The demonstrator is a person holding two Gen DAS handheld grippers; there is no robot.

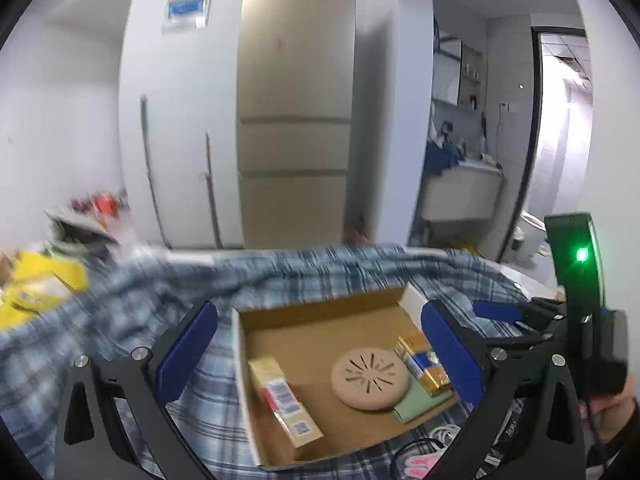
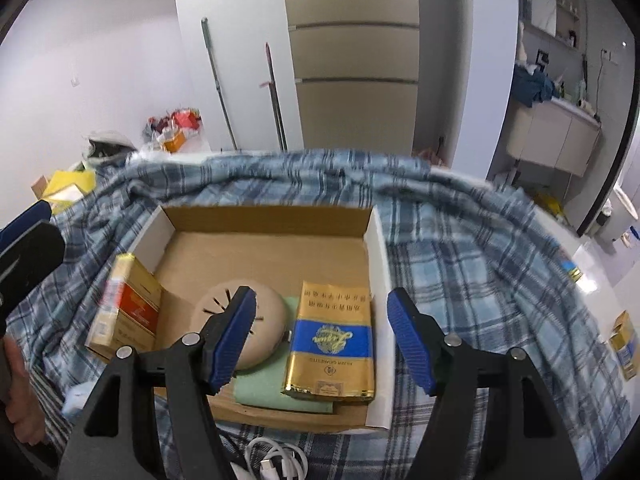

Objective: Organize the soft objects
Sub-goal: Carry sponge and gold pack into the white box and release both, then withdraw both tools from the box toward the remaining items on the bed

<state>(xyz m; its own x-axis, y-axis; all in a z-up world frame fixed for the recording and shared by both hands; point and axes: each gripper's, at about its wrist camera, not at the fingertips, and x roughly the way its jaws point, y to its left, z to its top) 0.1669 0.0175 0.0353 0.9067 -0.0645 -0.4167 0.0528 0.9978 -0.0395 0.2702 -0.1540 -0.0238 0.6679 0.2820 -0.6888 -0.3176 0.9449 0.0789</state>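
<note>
Blue-padded left gripper (image 1: 318, 354) and right gripper (image 2: 322, 340) were held wide apart, empty, above the shallow brown cardboard box (image 2: 268, 220), gathering a tan round pad (image 2: 256, 326) and gold-blue soft pack (image 2: 330, 344) atop blue plaid cloth (image 2: 460, 280).

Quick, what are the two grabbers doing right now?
Left gripper: wide open, holding nothing.
Right gripper: open, holding nothing.

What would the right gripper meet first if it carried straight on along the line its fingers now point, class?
Most likely the blue-and-gold cigarette pack lying in the cardboard box. It sits between the open fingers of the right gripper, nothing held. Depth is unclear, so the gripper might instead reach the box floor just beyond it.
</note>
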